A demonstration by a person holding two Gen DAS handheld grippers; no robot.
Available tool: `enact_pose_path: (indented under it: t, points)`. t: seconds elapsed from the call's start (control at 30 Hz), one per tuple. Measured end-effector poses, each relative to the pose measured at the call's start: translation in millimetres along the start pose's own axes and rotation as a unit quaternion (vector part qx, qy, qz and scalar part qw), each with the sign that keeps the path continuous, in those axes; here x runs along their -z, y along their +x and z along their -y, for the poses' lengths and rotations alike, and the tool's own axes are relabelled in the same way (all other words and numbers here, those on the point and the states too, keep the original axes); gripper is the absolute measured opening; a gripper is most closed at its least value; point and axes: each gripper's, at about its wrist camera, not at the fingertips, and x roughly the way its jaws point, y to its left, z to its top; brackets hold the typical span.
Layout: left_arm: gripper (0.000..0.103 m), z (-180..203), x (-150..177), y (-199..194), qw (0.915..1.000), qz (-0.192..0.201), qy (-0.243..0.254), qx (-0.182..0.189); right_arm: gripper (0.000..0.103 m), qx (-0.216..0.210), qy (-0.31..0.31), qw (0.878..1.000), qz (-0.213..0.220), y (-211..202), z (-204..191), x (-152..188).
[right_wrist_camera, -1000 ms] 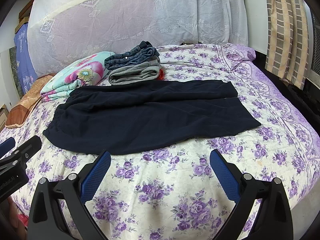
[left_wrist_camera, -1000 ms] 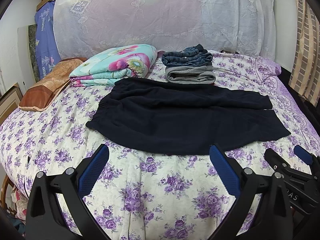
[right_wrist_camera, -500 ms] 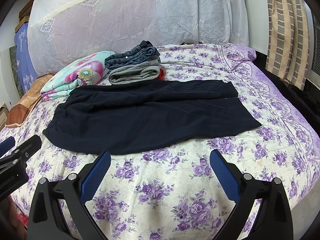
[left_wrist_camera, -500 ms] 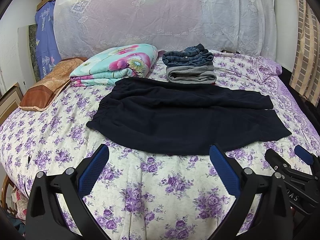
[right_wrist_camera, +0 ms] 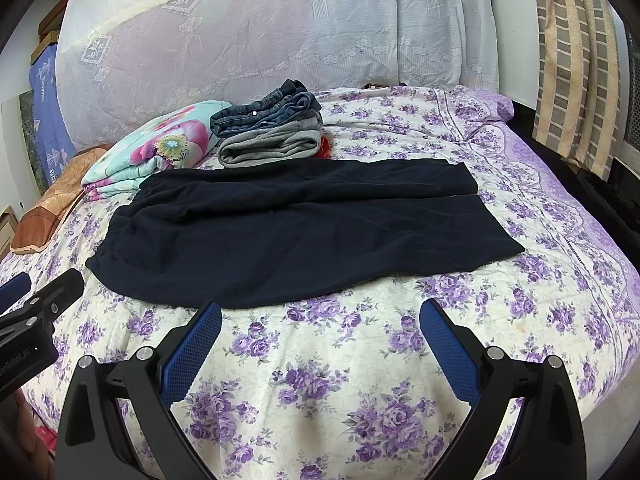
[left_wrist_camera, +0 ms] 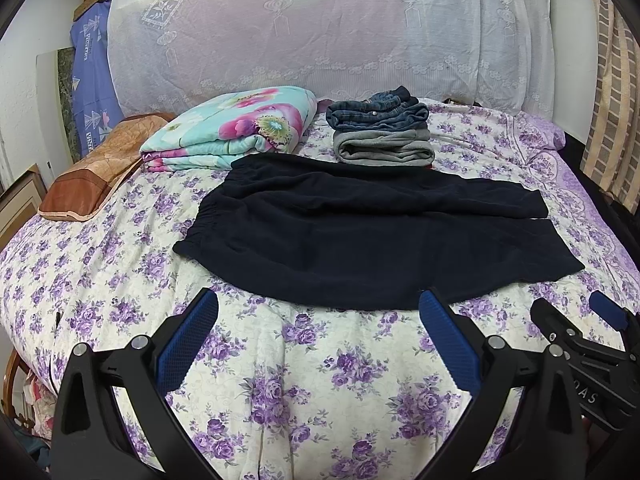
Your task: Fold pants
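Left wrist view: the left claw point(left_wrist_camera: 318, 320) hangs with its jaws apart and empty, short of the near hem of the dark pants point(left_wrist_camera: 372, 236). The right claw point(right_wrist_camera: 320, 332) is likewise spread and empty, so no fold appears started. The pants lie flat across the middle of the bed point(left_wrist_camera: 120, 280), waistband left, legs right (spread, presumably, to ease a lengthwise fold). Fabric is navy, soft, lightly creased.

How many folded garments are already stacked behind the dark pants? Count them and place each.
2 clearly: folded jeans on top, a grey garment beneath, stacked behind the dark pants. A red scrap peeks out beside the pile, so a third may be hidden.
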Motion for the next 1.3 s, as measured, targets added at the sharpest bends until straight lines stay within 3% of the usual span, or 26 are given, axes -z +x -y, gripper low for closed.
enact_pose_path:
  t: [0.23, 0.4, 0.5, 0.57, 0.67, 0.77, 0.87, 0.93, 0.97, 1.0, 1.07, 1.1, 1.17, 1.23, 1.3]
  points:
    - [0.098, -7, 8, 8, 0.9999, -0.012, 0.002, 0.002, 0.1, -0.001, 0.001, 1.0, -0.005, 5, -3, 3]
    - [0.098, -18, 12, 50, 0.9949, -0.081, -0.027, 0.053, 0.1, 0.009, 0.015, 0.999, -0.044, 42, 12, 17]
    - [0.098, -56, 7, 101, 0.981, -0.146, -0.102, 0.077, 0.1, 0.008, 0.036, 0.997, -0.07, 55, 25, 24]
    - [0.098, -86, 3, 129, 0.9718, -0.154, -0.16, 0.079, 0.1, 0.009, 0.043, 0.996, -0.074, 56, 31, 26]
    - [0.098, -121, -2, 169, 0.9641, -0.175, -0.196, 0.038, 0.1, 0.014, 0.047, 0.996, -0.076, 56, 37, 30]
    - [0.098, -142, -1, 204, 0.9491, -0.208, -0.231, 0.051, 0.1, 0.02, 0.055, 0.995, -0.076, 55, 46, 32]
    - [0.097, -148, -6, 220, 0.9431, -0.208, -0.252, 0.061, 0.1, 0.026, 0.071, 0.994, -0.082, 59, 60, 33]
    - [0.069, -150, -12, 228, 0.9432, -0.205, -0.254, 0.061, 0.1, 0.032, 0.078, 0.993, -0.084, 60, 67, 33]
    - [0.046, -151, -17, 231, 0.9433, -0.208, -0.253, 0.055, 0.1, 0.034, 0.081, 0.993, -0.082, 59, 72, 32]
    - [0.029, -157, -21, 236, 0.9422, -0.209, -0.255, 0.059, 0.1, 0.035, 0.082, 0.993, -0.08, 58, 75, 30]
    - [0.024, -167, -21, 239, 0.9319, -0.211, -0.28, 0.092, 0.1, 0.022, 0.086, 0.993, -0.074, 56, 86, 24]
    - [0.022, -170, -21, 238, 0.9306, -0.207, -0.286, 0.095, 0.1, 0.008, 0.089, 0.993, -0.075, 56, 92, 21]
    - [0.021, -171, -16, 232, 0.9356, -0.196, -0.278, 0.093, 0.1, -0.036, 0.109, 0.99, -0.086, 63, 111, 11]
    - [0.021, -170, -12, 227, 0.9385, -0.186, -0.276, 0.092, 0.1, -0.074, 0.158, 0.979, -0.109, 81, 140, -1]
    - [0.021, -171, -9, 225, 0.94, -0.178, -0.276, 0.093, 0.1, -0.083, 0.22, 0.963, -0.134, 106, 176, -11]
